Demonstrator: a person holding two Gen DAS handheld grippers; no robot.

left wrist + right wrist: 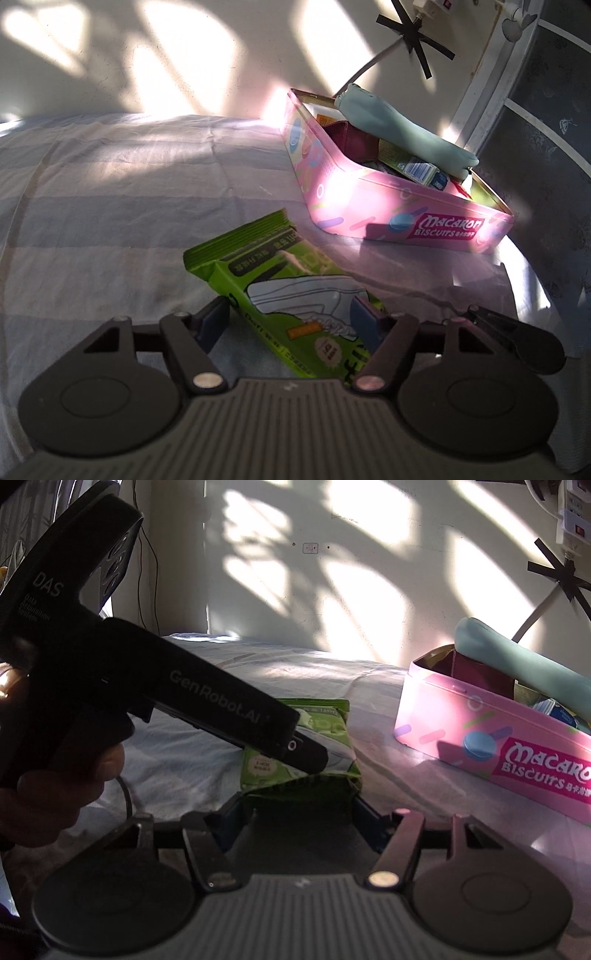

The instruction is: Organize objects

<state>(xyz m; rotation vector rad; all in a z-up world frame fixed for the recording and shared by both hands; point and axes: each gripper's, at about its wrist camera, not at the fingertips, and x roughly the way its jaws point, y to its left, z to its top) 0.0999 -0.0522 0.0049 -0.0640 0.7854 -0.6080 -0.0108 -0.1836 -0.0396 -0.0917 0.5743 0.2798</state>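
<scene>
Both the left gripper (291, 323) and right gripper (299, 818) pinch the crinkly green packet (280, 284) on striped cloth (110, 192).

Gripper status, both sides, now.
Left gripper: fingers either side of the green snack packet; grip cannot be told.
Right gripper: fingers at the same packet's end; grip cannot be told.

Pink tin (491, 738) cut off at right edge, contents half-hidden.
</scene>
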